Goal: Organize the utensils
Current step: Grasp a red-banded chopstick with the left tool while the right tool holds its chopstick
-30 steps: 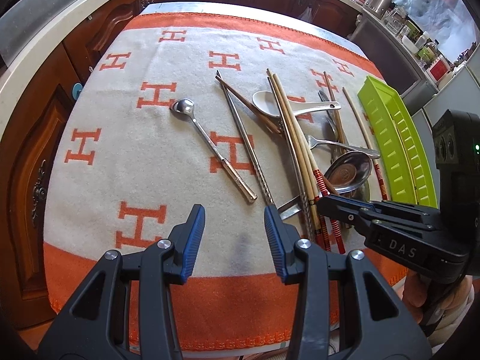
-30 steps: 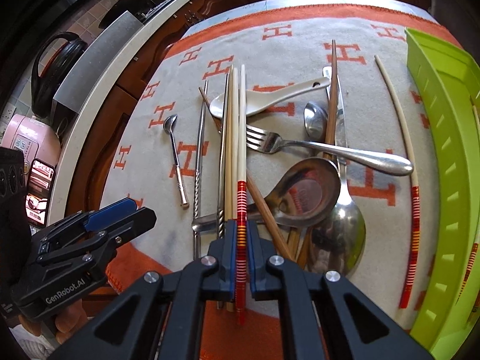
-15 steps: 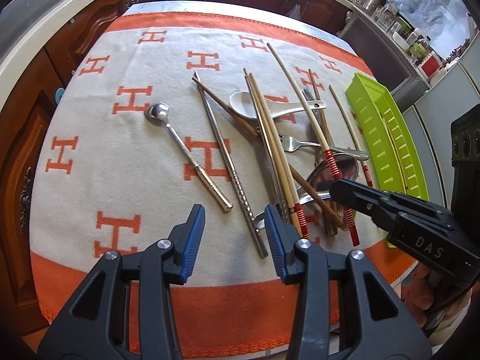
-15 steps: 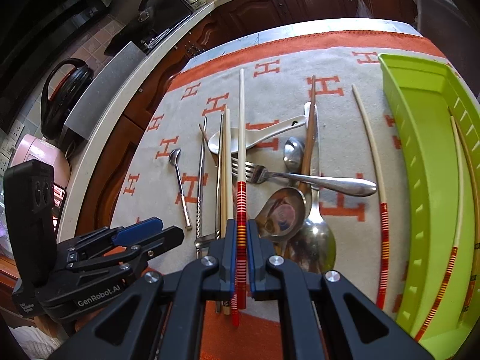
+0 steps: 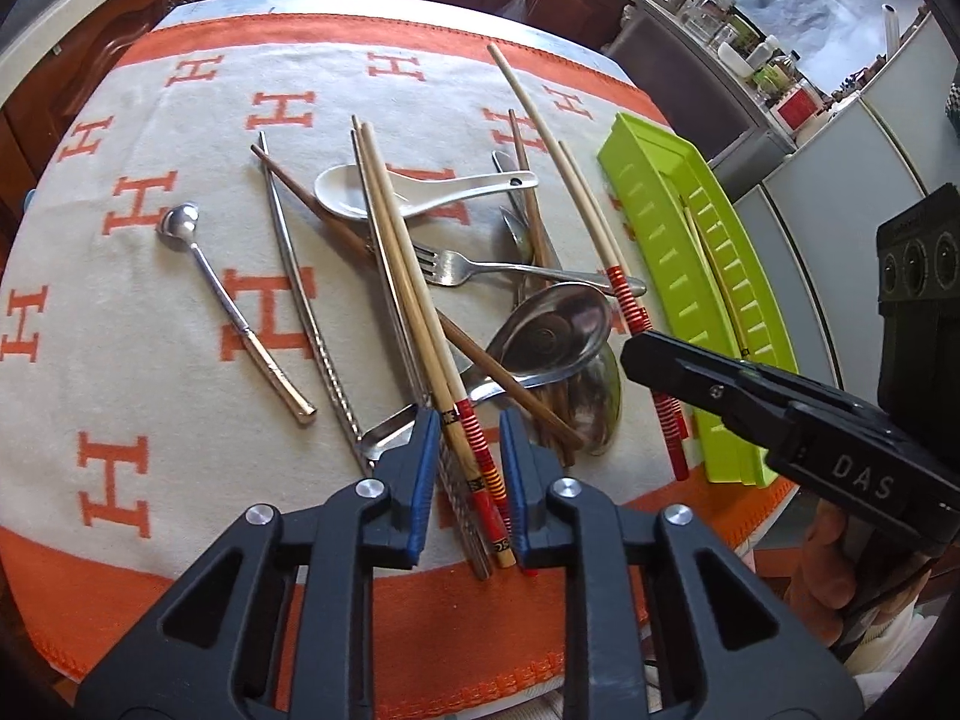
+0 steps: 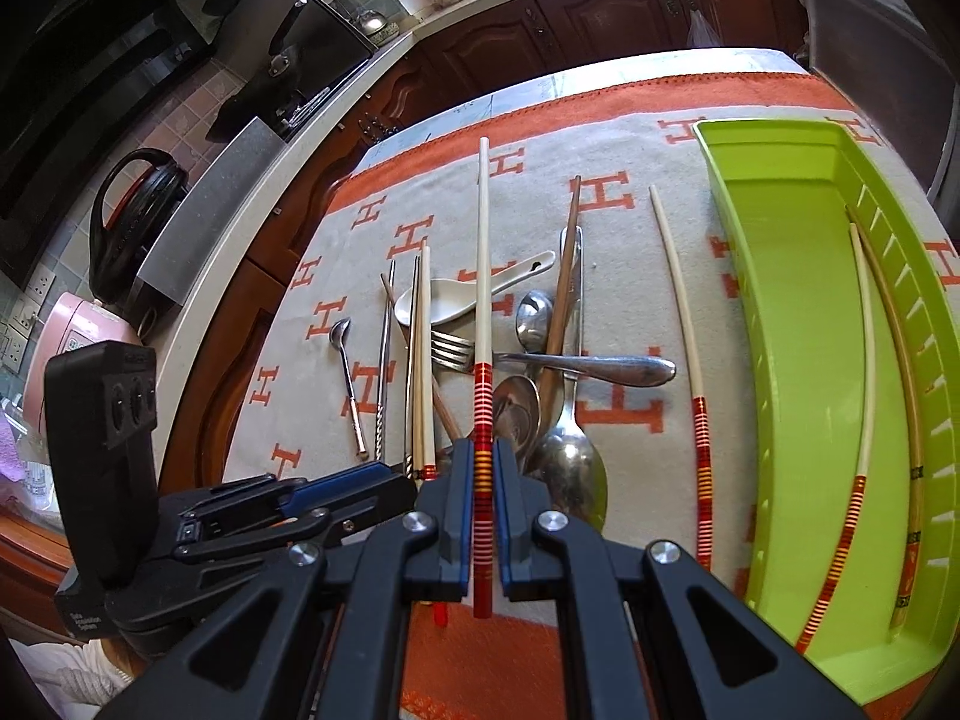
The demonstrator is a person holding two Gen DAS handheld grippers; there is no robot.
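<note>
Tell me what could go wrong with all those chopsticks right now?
The left gripper has jaws that have just been closing with several chopstick ends between them, so it may pinch more than one or nudge the pile. The right gripper holds its red-banded chopstick only near one end; it might swivel or slip before reaching the green tray. The two grippers are close and could bump.

A fuzzy matt woollen blanket [image 5: 150,360] covers the tabletop. The tray [image 6: 798,420] is smooth, glossy green plastic. Fork [image 5: 480,267] and ladle [image 5: 552,330] are polished metal; the soup spoon [image 5: 360,195] glazed white ceramic; brown chopsticks [image 5: 336,222] matt wood.
</note>
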